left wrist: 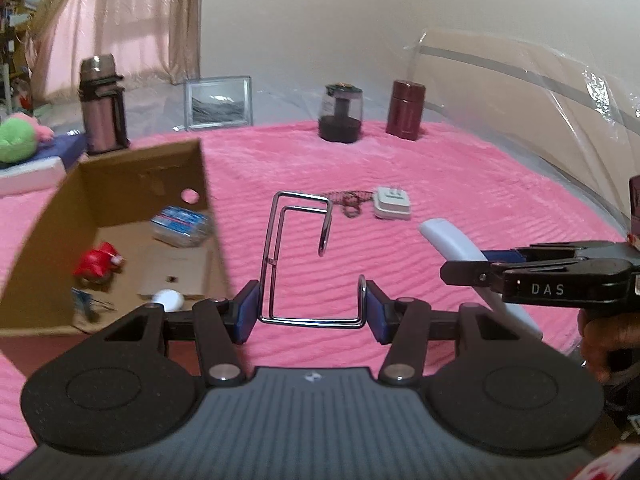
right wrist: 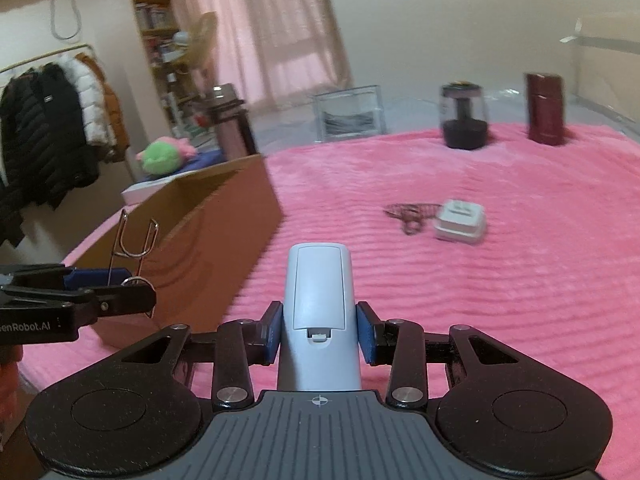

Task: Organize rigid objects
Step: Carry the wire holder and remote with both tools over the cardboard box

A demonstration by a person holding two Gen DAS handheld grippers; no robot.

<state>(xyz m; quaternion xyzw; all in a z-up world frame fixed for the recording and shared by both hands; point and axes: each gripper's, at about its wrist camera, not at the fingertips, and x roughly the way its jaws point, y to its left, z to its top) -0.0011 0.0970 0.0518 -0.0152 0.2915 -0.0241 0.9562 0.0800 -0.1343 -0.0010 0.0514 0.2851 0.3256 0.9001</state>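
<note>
My left gripper (left wrist: 311, 312) is shut on a bent metal wire hook (left wrist: 280, 256) and holds it above the pink blanket, just right of the open cardboard box (left wrist: 132, 168). My right gripper (right wrist: 320, 330) is shut on a pale grey remote control (right wrist: 319, 292), back side up; it also shows in the left wrist view (left wrist: 452, 242). The left gripper (right wrist: 100, 284) with the hook (right wrist: 136, 236) shows in the right wrist view beside the box (right wrist: 208, 216). A white plug adapter (left wrist: 393, 203) and a dark chain (left wrist: 350, 200) lie on the blanket ahead.
The box holds a red toy (left wrist: 98, 264), a blue-white packet (left wrist: 182, 226) and a white item (left wrist: 170, 300). A thermos (left wrist: 102, 106), a picture frame (left wrist: 218, 103), a glass jar (left wrist: 340, 114) and a maroon canister (left wrist: 406, 110) stand at the back. A green plush (left wrist: 16, 140) lies left.
</note>
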